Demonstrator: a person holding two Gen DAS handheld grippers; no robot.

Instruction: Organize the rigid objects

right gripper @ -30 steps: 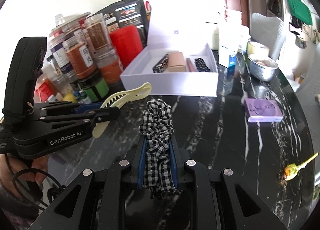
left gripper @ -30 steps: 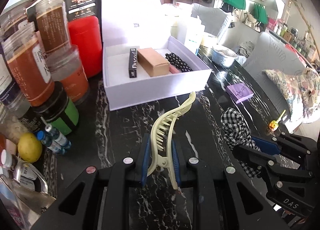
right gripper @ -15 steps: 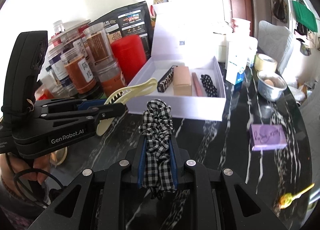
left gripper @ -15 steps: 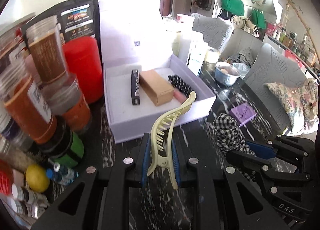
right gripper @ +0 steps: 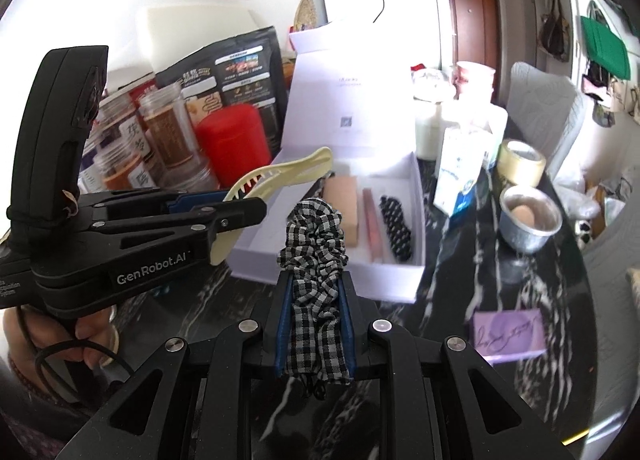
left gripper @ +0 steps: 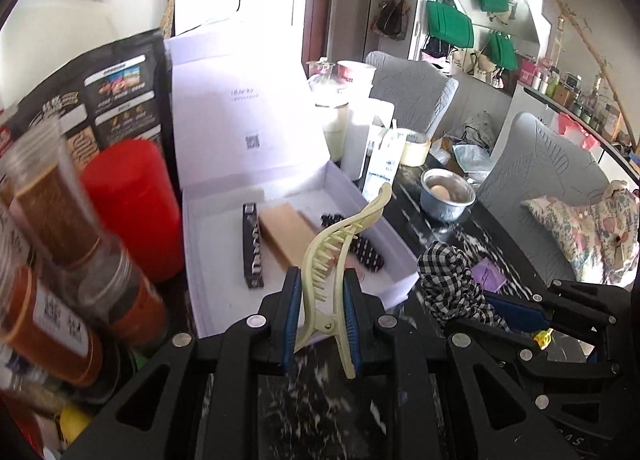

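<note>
While the cream hair claw (left gripper: 340, 256) sits pinched at its hinge end between the narrow jaws of the left gripper (left gripper: 320, 312), its teeth reach over the near edge of the open white box (left gripper: 216, 260). Just beside it, the right gripper (right gripper: 314, 320) is clamped on a black-and-white checked scrunchie (right gripper: 316, 248), held above the black marble table (right gripper: 460, 260) near the box's front wall, where a tan block (left gripper: 286, 236) lies inside
</note>
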